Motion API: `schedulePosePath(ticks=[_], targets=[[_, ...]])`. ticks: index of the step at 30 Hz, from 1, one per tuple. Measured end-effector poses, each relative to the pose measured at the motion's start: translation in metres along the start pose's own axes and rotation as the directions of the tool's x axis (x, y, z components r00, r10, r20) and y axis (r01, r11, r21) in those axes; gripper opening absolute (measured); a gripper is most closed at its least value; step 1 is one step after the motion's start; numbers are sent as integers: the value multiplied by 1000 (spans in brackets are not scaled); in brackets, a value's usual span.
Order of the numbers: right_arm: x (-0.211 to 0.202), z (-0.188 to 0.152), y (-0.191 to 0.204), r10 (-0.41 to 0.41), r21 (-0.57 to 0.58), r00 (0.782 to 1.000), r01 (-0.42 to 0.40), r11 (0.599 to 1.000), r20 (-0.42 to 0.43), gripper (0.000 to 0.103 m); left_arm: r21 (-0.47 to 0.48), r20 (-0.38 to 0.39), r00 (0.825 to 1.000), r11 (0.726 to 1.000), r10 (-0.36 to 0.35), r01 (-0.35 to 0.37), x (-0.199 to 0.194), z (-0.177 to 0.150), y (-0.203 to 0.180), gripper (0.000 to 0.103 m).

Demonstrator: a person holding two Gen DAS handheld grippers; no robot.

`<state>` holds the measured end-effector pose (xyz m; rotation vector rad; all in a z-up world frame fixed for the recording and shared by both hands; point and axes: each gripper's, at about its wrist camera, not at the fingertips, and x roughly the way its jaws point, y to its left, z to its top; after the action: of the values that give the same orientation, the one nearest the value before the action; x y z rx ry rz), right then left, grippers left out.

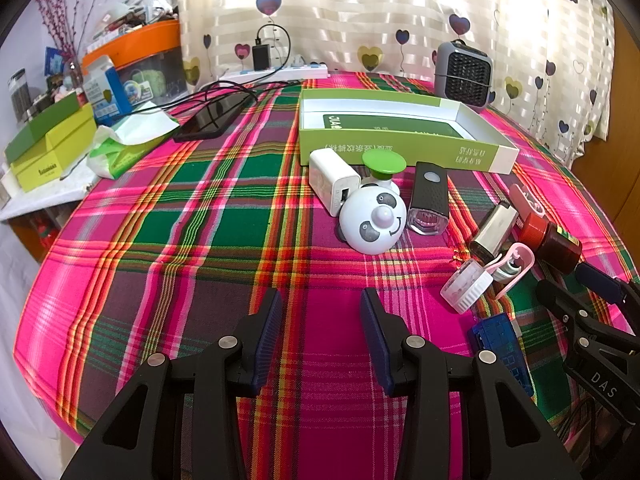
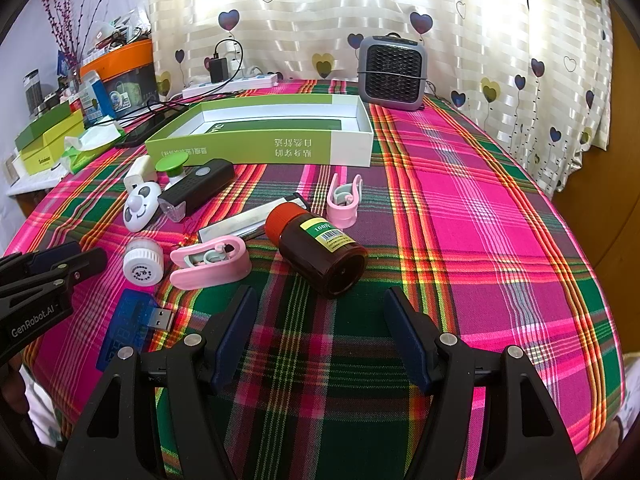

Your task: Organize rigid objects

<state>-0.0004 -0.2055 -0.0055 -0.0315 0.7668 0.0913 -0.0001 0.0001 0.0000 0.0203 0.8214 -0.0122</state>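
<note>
Jaws apart on both sides: my left gripper [image 1: 321, 312] hovers over bare plaid tablecloth [image 1: 168, 216], holding nothing, and my right gripper [image 2: 320, 308] hangs just short of the brown red-capped bottle [image 2: 316, 248] lying on its side. Near it lie a pink plastic clip [image 2: 210, 262] and a white panda gadget [image 1: 370, 222]. An open green cardboard box [image 2: 260, 148] sits beyond, before a heart-print curtain [image 2: 320, 8].

Black gripper [image 1: 320, 312] frames, blue ribbed pads, silver screws.

Bright daylight glows through the curtain [image 1: 400, 12], washing it out; sharp focus, fisheye-bent edges.
</note>
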Motion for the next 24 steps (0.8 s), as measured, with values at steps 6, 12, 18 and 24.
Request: schedulePosePath(ticks=[6, 12, 18, 24], targets=[[0, 0, 0, 0, 0, 1000, 0, 1000, 1, 66, 1, 0, 1000, 1000, 1, -1, 0, 0, 0, 39], [0, -1, 0, 6, -2, 1000, -6, 1000, 2, 66, 1, 0, 1000, 1000, -1, 1, 0, 0, 0, 39], [-2, -1, -4, 28, -13, 1000, -28, 1000, 2, 66, -2, -10, 1000, 1000, -28, 28, -1, -1, 3, 39], [-5, -4, -7, 59, -36, 998, -58, 998, 1, 66, -8, -32, 995, 995, -95, 95, -11, -5, 7, 39]])
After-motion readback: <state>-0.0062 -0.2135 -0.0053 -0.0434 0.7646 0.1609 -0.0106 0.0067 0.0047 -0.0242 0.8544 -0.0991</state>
